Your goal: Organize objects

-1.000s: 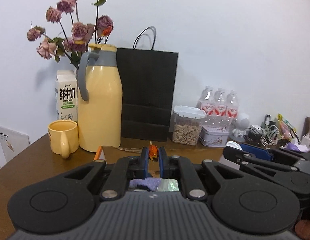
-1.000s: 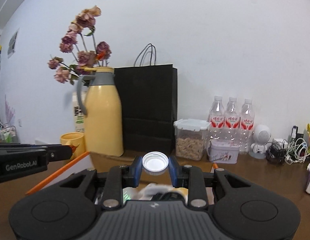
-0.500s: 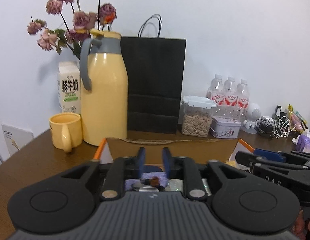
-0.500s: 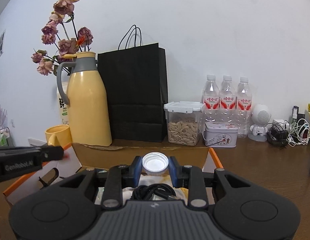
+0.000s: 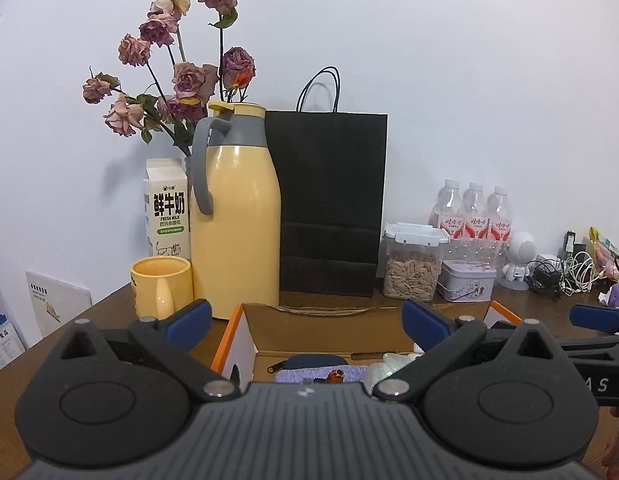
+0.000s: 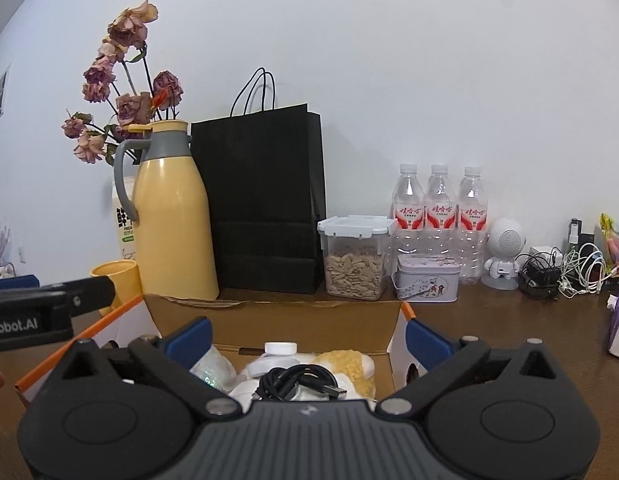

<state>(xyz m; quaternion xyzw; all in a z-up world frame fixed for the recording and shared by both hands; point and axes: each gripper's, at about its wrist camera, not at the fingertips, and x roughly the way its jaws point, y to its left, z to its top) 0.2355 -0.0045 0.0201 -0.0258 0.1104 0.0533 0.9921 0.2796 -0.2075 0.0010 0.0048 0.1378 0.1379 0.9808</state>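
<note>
Below right tool (image 6: 307, 332) opening jaws, white cap (image 6: 281, 348), inside cardboard box (image 6: 305, 326)

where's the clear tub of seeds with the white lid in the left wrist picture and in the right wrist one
Left wrist: seed tub right of centre, at the black paper bag's right foot.
Right wrist: seed tub at centre, again at the bag's right foot.
Shared landmark: the yellow thermos jug left of the bag.

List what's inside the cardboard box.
Cardboard box holds a coiled black cable, white cap, yellow plush and purple cloth. Lower layers are hidden by the grippers.
</note>
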